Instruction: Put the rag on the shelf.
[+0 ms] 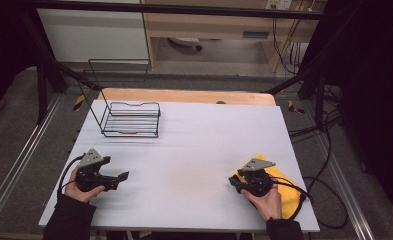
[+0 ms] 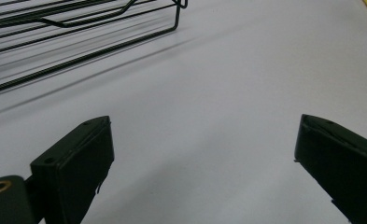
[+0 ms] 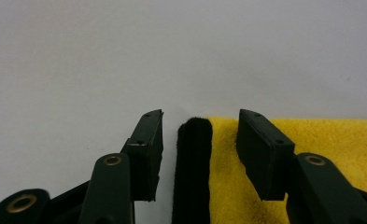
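Observation:
A yellow cloth [image 1: 285, 187] with a black hem lies at the table's front right corner, partly under the person's right hand. In the right gripper view the black hem [image 3: 194, 158] runs up between the jaws of my right gripper [image 3: 201, 116]. A gap shows on each side of it, so the pads do not press on it, and the yellow cloth [image 3: 321, 135] spreads off to the right. My right gripper [image 1: 232, 181] points left across the table. My left gripper [image 1: 124, 176] rests at the front left, and in its own view my left gripper [image 2: 204, 126] stands wide open over bare table.
A black wire rack [image 1: 131, 119] stands at the table's back left, and in the left gripper view the rack [image 2: 78, 28] lies ahead to the left. The white table top [image 1: 199, 145] ends in a wooden strip [image 1: 184, 95] at the back. Cables [image 1: 329, 200] trail off the right side.

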A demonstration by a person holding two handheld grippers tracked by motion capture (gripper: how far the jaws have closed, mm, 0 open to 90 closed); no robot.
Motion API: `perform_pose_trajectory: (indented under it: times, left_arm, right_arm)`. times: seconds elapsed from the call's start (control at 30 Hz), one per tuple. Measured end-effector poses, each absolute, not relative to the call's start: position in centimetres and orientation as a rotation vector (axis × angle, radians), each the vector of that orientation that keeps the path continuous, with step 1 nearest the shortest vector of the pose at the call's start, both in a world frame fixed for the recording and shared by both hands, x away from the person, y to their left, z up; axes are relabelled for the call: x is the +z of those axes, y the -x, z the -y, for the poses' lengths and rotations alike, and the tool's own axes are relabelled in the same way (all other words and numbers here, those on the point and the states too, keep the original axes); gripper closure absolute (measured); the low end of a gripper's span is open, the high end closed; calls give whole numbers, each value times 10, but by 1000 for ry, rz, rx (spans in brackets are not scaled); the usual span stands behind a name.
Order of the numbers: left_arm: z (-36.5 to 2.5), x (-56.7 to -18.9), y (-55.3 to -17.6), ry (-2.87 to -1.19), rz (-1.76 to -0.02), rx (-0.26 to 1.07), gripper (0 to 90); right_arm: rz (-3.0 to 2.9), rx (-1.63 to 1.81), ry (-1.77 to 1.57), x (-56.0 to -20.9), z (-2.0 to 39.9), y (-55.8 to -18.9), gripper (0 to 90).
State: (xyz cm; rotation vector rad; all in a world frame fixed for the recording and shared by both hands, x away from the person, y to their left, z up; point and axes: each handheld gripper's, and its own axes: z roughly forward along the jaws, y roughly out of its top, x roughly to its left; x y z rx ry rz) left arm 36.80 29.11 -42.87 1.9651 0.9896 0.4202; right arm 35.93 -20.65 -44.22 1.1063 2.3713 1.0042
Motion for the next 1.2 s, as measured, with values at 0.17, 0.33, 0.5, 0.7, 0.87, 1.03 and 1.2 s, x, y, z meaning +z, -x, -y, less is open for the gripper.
perform_pose_trajectory:
  times: [0.17, 0.33, 0.5, 0.7, 0.87, 1.03, 1.2]
  left_arm:
    - [-291, -428, -368, -1964, -991, 422, 48]
    - [-292, -428, -368, -1961, -994, 423, 50]
    - [-291, -428, -368, -1961, -996, 424, 51]
    - [-292, -428, -368, -1960, -998, 426, 52]
    - [-293, -428, -368, -1962, -1001, 427, 55]
    - [-291, -429, -369, -1960, -1002, 426, 57]
    - [-291, -429, -369, -1967, -996, 433, 57]
  right_arm:
    - [-2352, 951, -1102, -447, 204, -360, 608]
    - [-2345, 936, -1082, -449, 202, -359, 658]
    - [-2350, 939, -1074, -448, 203, -359, 761]
    - [-2349, 937, -1074, -445, 204, -361, 816]
    - [-2331, 981, -1100, -439, 207, -360, 826]
    - [-2299, 1037, -1109, -428, 211, -359, 829]
    - [-2281, 1091, -1106, -419, 207, -362, 829]
